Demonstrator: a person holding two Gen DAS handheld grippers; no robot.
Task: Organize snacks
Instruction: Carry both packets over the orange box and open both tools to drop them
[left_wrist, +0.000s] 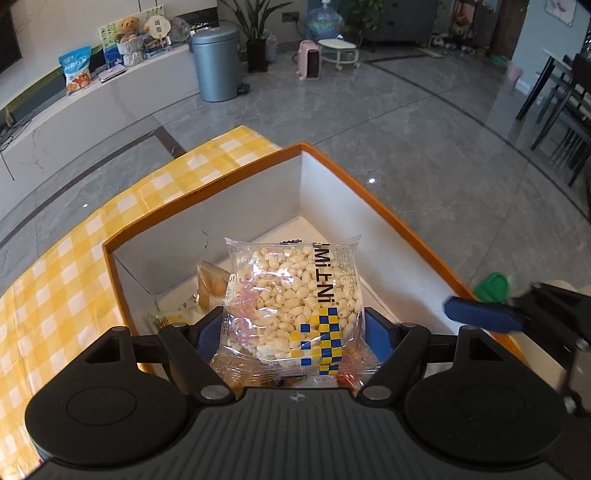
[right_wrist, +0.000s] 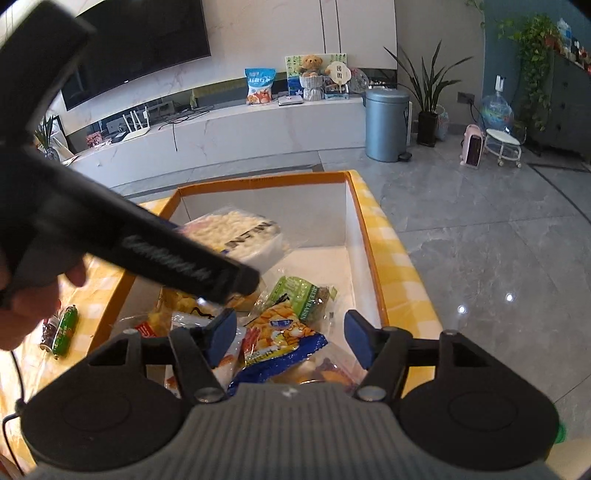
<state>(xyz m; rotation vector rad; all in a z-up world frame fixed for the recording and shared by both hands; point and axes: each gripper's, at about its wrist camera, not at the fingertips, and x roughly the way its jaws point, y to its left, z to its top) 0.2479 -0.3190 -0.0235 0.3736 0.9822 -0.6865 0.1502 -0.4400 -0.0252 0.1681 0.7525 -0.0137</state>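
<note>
Over orange-rimmed box (left_wrist: 373, 192), crinkly clear puffed-rice packet (left_wrist: 291, 299) (knobbly grains)

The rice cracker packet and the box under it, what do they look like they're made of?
Rice cracker packet: thin clear plastic film, glossy; the puffed grains show through and it crinkles with glare. Box: probably cardboard, matte white inside with an orange rim; the walls are thin, flat and folded at the corners.

Home living room, wall-mounted television (right_wrist: 140, 44) above a long white media console (right_wrist: 221, 129), teddy bear (right_wrist: 310, 64), potted plants (right_wrist: 428, 92), pedal bin (right_wrist: 386, 123), grey tiled floor (right_wrist: 480, 240), dining chairs (left_wrist: 561, 110)
</note>
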